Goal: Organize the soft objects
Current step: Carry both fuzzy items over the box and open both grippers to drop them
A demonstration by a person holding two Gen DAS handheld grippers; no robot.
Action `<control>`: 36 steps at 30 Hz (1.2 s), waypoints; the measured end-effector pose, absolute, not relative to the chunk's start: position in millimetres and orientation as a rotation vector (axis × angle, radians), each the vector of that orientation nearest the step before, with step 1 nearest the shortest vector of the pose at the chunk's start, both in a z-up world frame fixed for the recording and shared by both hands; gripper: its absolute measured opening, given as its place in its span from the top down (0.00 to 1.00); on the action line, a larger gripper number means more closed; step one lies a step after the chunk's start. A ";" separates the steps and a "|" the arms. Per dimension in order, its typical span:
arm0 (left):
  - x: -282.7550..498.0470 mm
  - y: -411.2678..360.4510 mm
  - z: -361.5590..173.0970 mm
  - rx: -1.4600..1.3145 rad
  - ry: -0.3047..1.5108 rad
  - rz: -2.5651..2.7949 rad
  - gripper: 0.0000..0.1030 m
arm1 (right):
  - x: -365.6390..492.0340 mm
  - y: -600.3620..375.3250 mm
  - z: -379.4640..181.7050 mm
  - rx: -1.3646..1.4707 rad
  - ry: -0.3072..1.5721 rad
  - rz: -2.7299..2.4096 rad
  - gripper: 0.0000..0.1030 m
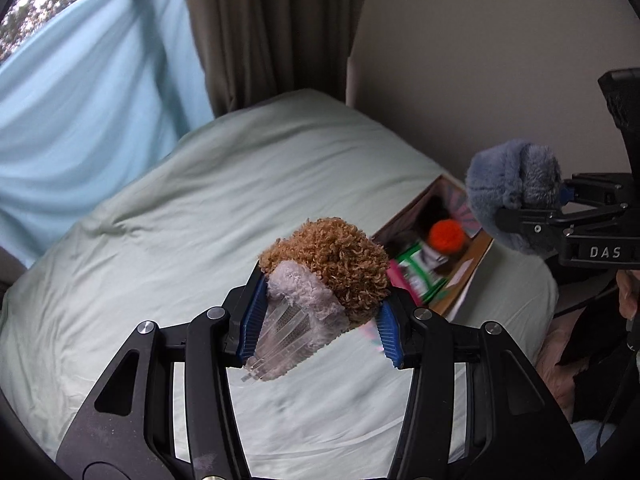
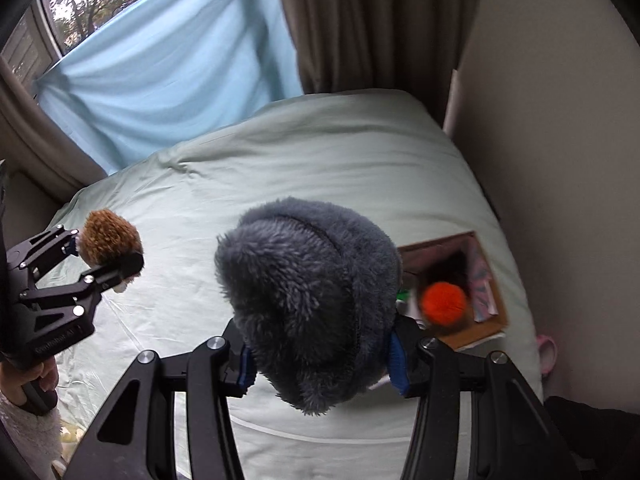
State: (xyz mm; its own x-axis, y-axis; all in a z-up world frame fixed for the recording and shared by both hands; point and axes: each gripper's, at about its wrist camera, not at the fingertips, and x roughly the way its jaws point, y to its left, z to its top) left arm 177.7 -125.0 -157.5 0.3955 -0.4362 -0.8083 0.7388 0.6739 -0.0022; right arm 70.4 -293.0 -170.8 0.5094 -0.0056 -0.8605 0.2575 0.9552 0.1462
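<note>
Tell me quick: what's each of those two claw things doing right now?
Left gripper: closed on a curly brown plush toy with a pale fuzzy patch.
Right gripper: closed on a fluffy grey-blue plush toy.

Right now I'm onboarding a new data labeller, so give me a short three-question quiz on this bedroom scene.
1. True or false: the left gripper is shut on a brown curly plush toy.
2. What does the right gripper hold? A) an orange ball B) a grey-blue fluffy toy C) nothing
3. Fill in: the orange pom-pom lies inside the ____ on the bed.

Key
1. True; both blue pads press its sides.
2. B, the grey-blue fluffy toy.
3. Cardboard box, open-topped, near the wall-side edge of the bed.
</note>
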 end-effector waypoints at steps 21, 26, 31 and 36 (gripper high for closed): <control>180.7 -337.3 -285.5 0.346 1.202 -0.667 0.56 | 93.8 -490.6 -279.4 0.307 1.216 -0.029 0.54; 182.1 -351.9 -336.3 0.338 1.319 -0.602 0.56 | 109.8 -506.4 -323.2 0.360 1.288 0.009 0.53; 178.0 -357.0 -363.0 0.376 1.367 -0.578 0.55 | 120.2 -505.9 -347.1 0.405 1.327 0.065 0.52; 179.3 -360.5 -368.7 0.405 1.367 -0.569 0.31 | 132.7 -498.7 -358.5 0.455 1.354 0.120 0.41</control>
State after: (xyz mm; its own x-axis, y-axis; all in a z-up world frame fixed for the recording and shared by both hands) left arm 179.3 -360.5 -368.7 0.1028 -0.1438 -0.9842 0.5968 0.8005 -0.0547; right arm 132.7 -498.7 -358.5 0.2239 0.3420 -0.9126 0.1758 0.9069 0.3830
